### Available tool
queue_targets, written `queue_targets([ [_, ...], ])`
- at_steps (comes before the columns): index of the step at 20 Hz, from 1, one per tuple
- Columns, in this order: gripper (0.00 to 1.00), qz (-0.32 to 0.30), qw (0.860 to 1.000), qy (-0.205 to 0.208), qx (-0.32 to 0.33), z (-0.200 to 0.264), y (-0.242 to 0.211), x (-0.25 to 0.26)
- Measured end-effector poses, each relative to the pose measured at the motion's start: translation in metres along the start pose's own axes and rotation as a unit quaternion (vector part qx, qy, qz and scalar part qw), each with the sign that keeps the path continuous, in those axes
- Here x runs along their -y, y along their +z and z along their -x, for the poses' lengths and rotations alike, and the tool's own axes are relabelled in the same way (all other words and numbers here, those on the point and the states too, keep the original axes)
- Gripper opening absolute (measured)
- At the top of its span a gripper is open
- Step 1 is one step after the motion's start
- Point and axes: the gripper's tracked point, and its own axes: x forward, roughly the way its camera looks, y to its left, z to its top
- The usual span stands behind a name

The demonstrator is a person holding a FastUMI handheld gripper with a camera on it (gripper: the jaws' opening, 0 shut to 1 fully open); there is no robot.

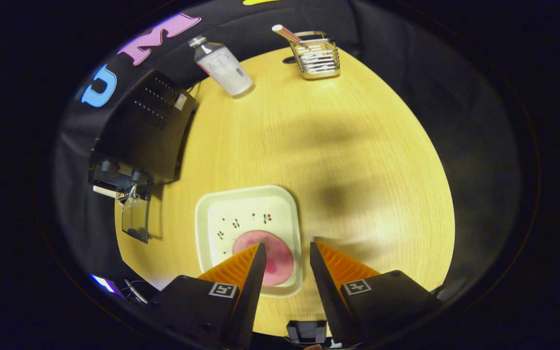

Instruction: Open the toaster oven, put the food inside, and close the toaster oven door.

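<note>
Your toaster oven (144,126) sits at about ten o'clock from the fingers, well apart from them, on the left part of the table (338,146), with its door (135,218) hanging open toward you. Nearer in, the square plate (248,209) lies just ahead of your left finger (246,265), at about eleven o'clock, and the round pink food (272,253) on its near half is partly hidden behind that fingertip. Your gripper (286,248) looks steeply down on the table, its fingers parted with a moderate gap and holding nothing; bare table shows between them. The right finger (331,270) stands over bare wood, just beside the plate's right rim. Far beyond, at about eleven o'clock, a clear bottle (222,65) stands near the table's back edge, and at about one o'clock a wire basket (315,56) holds a striped stick. To the right of the plate the table runs open to its curved edge.
</note>
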Motion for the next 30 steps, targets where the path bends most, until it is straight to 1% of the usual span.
queue_targets([
  [1, 0.55, 0.008, 1.0, 0.002, -0.011, 0.0, 0.001, 0.0],
  [3, 0.38, 0.015, 1.0, -0.009, -0.021, -0.006, 0.004, 0.004],
  [4, 0.32, 0.012, 1.0, -0.004, -0.027, -0.005, 0.003, 0.002],
  [5, 0.3, 0.013, 0.999, 0.0, -0.031, -0.007, 0.0, 0.002],
  [7, 0.2, 0.01, 0.999, 0.027, -0.04, -0.01, -0.001, 0.0],
  [9, 0.09, -0.023, 0.997, 0.056, -0.044, -0.016, -0.003, -0.001],
  [10, 0.06, -0.032, 0.996, 0.069, -0.04, -0.018, -0.005, -0.001],
  [13, 0.06, -0.042, 0.995, 0.09, -0.029, -0.006, -0.01, -0.001],
  [18, 0.06, -0.1, 0.986, 0.129, -0.015, 0.008, -0.02, -0.015],
  [20, 0.06, -0.127, 0.981, 0.149, -0.014, 0.011, -0.025, -0.026],
  [23, 0.06, -0.179, 0.967, 0.18, 0.001, 0.019, -0.034, -0.041],
  [24, 0.06, -0.187, 0.964, 0.188, 0.008, 0.022, -0.035, -0.045],
  [30, 0.06, -0.193, 0.959, 0.206, 0.038, 0.044, -0.042, -0.088],
])
